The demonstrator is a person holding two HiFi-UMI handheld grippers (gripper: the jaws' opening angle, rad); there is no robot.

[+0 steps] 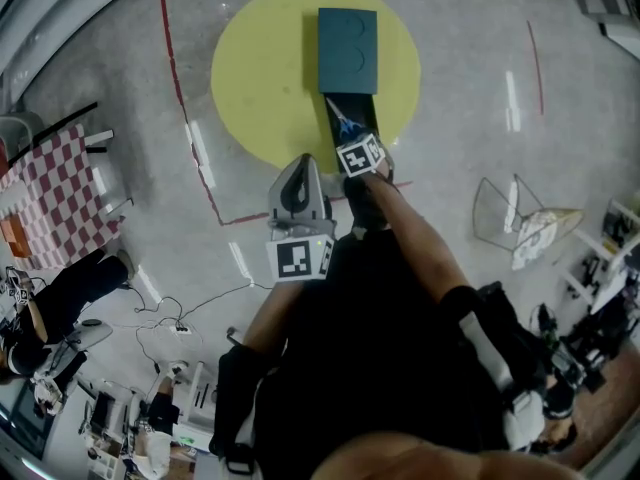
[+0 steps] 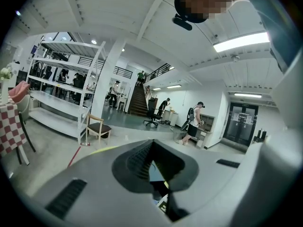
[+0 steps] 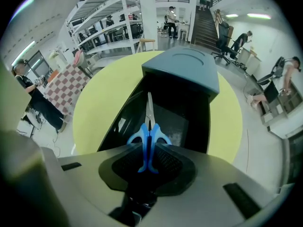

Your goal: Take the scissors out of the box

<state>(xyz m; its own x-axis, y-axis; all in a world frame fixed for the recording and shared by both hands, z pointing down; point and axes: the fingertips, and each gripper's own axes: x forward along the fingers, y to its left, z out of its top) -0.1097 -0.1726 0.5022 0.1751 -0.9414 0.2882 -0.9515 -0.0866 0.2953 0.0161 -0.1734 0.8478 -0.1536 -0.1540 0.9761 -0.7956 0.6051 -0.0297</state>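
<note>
A dark teal box lies on a yellow round mat on the floor, and its black inner tray is slid out towards me. In the tray are scissors with blue handles. My right gripper points steeply down at the tray. In the right gripper view the blue handles sit between the ribbed pads of the right gripper, and the steel blades point away over the tray. My left gripper hovers just left of it, level, jaws slightly apart around nothing.
Red tape lines run across the grey floor left of the mat. A checkered table stands at the left, a wire-frame stand at the right. Cables and a seated person are at the lower left.
</note>
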